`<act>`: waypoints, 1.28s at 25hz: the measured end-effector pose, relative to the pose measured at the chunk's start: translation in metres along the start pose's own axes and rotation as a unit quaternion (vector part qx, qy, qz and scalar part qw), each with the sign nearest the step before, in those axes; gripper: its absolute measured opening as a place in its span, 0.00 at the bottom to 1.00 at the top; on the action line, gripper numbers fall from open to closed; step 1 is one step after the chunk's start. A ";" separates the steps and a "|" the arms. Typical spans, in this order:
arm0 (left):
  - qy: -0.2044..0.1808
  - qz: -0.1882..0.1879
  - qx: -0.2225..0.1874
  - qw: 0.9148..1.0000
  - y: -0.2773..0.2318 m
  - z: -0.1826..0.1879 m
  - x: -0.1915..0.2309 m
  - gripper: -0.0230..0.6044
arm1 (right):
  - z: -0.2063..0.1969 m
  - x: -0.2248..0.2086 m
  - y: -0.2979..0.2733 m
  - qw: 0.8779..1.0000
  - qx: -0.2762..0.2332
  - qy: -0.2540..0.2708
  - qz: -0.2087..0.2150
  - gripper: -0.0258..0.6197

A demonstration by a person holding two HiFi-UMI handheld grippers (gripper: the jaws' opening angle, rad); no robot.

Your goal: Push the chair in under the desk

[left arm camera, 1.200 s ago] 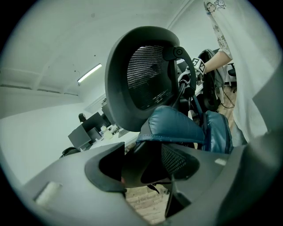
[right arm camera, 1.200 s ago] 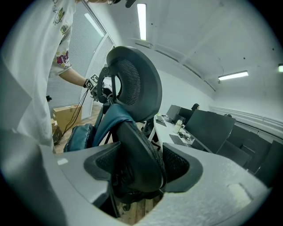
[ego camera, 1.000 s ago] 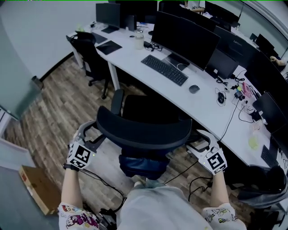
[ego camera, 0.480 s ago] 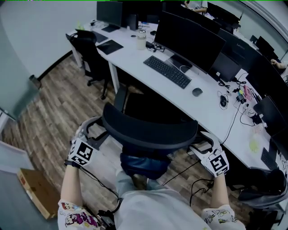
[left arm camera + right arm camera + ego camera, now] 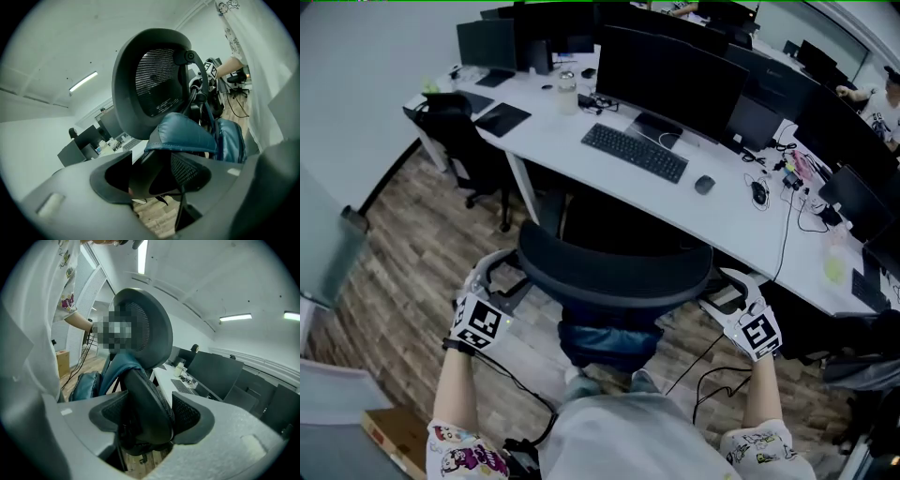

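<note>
The black office chair (image 5: 614,270) stands right in front of me, its curved backrest just short of the white desk (image 5: 727,223) and its seat partly under the desk's edge. A blue cushion (image 5: 609,342) hangs behind the backrest. My left gripper (image 5: 492,277) is shut on the chair's left armrest (image 5: 157,171), which fills the gap between its jaws. My right gripper (image 5: 729,284) is shut on the right armrest (image 5: 145,401) in the same way. In the left gripper view the mesh headrest (image 5: 150,84) rises above the blue cushion (image 5: 185,136).
On the desk are a keyboard (image 5: 635,152), a mouse (image 5: 704,185) and a large monitor (image 5: 670,70). A second black chair (image 5: 455,131) stands at the desk's left end, another (image 5: 867,352) at the right. Cables (image 5: 703,375) trail on the wooden floor; a cardboard box (image 5: 394,433) lies at the lower left.
The chair has rolled forward toward the desk with both grippers still on its armrests. My body has followed it.
</note>
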State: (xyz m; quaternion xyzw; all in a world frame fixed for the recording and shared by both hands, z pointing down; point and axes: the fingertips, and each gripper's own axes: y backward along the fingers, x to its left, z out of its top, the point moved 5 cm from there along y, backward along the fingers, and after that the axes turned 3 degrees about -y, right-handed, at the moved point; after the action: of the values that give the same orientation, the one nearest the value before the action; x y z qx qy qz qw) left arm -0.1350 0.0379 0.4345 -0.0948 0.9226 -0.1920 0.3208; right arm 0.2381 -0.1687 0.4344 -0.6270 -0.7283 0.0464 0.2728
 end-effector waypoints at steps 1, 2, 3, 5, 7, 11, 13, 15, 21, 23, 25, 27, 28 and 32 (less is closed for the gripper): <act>-0.003 -0.005 -0.003 1.000 -0.003 -0.003 0.006 0.47 | 0.002 0.002 -0.002 1.000 0.004 -0.001 -0.006 0.48; -0.006 -0.009 -0.007 1.000 -0.006 -0.006 0.012 0.47 | 0.005 0.004 -0.005 1.000 0.008 -0.002 -0.012 0.48; -0.009 -0.013 -0.011 1.000 -0.008 -0.008 0.018 0.47 | 0.006 0.006 -0.008 1.000 0.008 -0.004 -0.018 0.48; -0.014 -0.020 -0.018 1.000 -0.013 -0.014 0.029 0.47 | 0.009 0.008 -0.015 0.999 0.002 -0.015 -0.030 0.48; -0.018 -0.026 -0.026 0.999 -0.017 -0.019 0.040 0.47 | 0.012 0.010 -0.022 0.999 -0.003 -0.024 -0.042 0.49; -0.025 -0.037 -0.040 0.998 -0.028 -0.029 0.061 0.47 | 0.019 0.011 -0.036 0.998 0.003 -0.031 -0.060 0.49; -0.028 -0.043 -0.045 0.998 -0.033 -0.032 0.070 0.47 | 0.023 0.011 -0.041 0.997 0.006 -0.036 -0.068 0.49; -0.030 -0.048 -0.050 0.997 -0.037 -0.035 0.077 0.47 | 0.025 0.012 -0.046 0.997 0.011 -0.037 -0.073 0.49; -0.034 -0.055 -0.056 0.996 -0.050 -0.039 0.093 0.47 | 0.028 0.002 -0.059 0.995 0.022 -0.045 -0.086 0.49; -0.035 -0.053 -0.057 0.996 -0.055 -0.040 0.098 0.47 | 0.028 -0.002 -0.065 0.995 0.018 -0.046 -0.087 0.50; -0.035 -0.053 -0.056 0.996 -0.062 -0.040 0.104 0.47 | 0.028 -0.008 -0.070 0.995 0.017 -0.047 -0.087 0.50; -0.035 -0.056 -0.054 0.996 -0.068 -0.040 0.108 0.47 | 0.027 -0.013 -0.074 0.995 0.018 -0.046 -0.088 0.50; -0.035 -0.056 -0.053 0.996 -0.070 -0.040 0.109 0.47 | 0.026 -0.015 -0.076 0.995 0.019 -0.044 -0.089 0.50; -0.037 -0.055 -0.052 0.996 -0.080 -0.042 0.119 0.47 | 0.027 -0.026 -0.086 0.995 0.017 -0.042 -0.091 0.50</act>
State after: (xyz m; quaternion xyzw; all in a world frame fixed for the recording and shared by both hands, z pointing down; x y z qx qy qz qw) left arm -0.2493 -0.0582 0.4321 -0.1694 0.9121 -0.1572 0.3385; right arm 0.1512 -0.2039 0.4384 -0.5507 -0.7924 0.0594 0.2557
